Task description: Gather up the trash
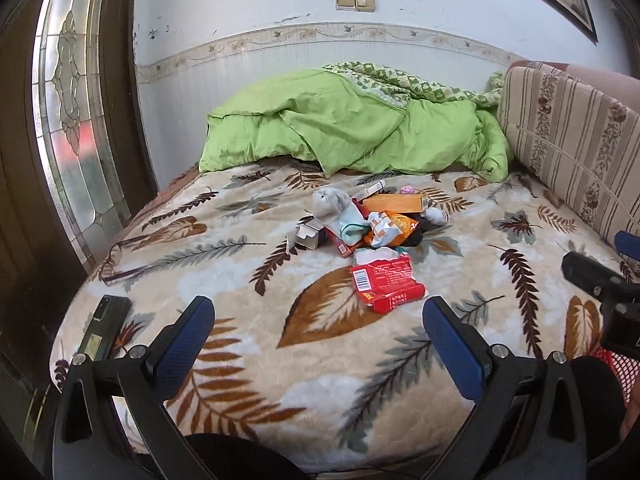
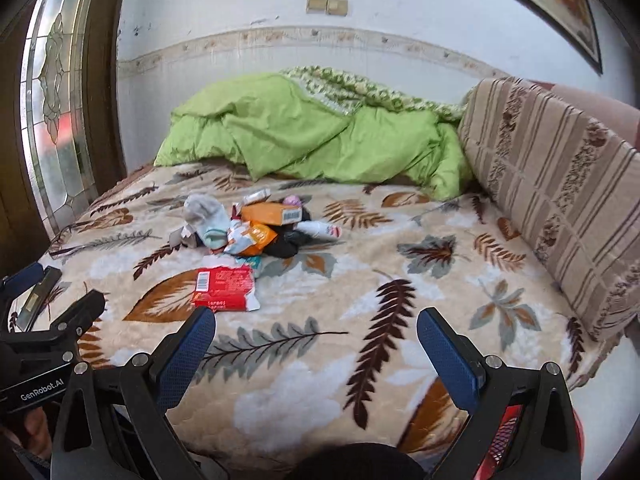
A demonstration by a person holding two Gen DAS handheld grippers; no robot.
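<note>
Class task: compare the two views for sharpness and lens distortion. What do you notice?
Left wrist view: sharp, the barcode on the red wrapper crisp. Right wrist view: softer, slightly smeared. Both: fisheye bends the wall border and door, corners dark.

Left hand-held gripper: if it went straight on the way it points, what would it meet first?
Probably the red wrapper, lying on the blanket just ahead of the open left hand-held gripper. Nothing lies between them; the pile sits behind it. Depth is hard to judge through the fisheye.

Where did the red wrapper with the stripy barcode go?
The red wrapper lies flat on the leaf-print blanket, just in front of the pile of trash and socks. In the left wrist view it sits ahead of the open left gripper, closer to its right finger.
</note>
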